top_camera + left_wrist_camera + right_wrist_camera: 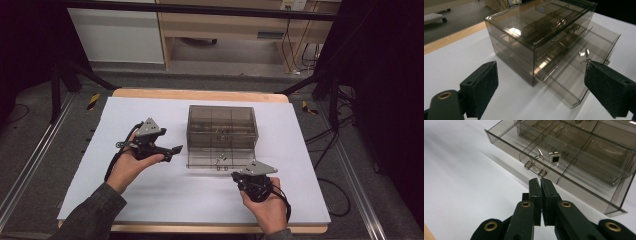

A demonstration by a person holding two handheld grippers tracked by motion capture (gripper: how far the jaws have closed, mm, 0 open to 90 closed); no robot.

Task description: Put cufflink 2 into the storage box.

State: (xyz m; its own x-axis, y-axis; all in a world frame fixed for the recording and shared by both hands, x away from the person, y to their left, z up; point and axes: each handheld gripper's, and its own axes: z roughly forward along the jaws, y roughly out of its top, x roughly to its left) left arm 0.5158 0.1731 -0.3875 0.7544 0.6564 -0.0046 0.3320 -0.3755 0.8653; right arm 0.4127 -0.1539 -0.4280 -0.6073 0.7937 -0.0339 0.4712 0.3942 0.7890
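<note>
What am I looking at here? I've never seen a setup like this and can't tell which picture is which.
A person holds a hand tool in each hand. The high view looks down on a white table with a smoky clear drawer box. Its bottom drawer is pulled out, with small cufflinks inside. The other two pictures come from cameras riding on the tools. The left gripper is open beside the box. The right gripper is shut with nothing between its jaws, just in front of the drawer handle.

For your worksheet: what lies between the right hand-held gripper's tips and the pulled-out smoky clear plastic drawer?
Right gripper view: only the drawer's small clear bar handle.
</note>
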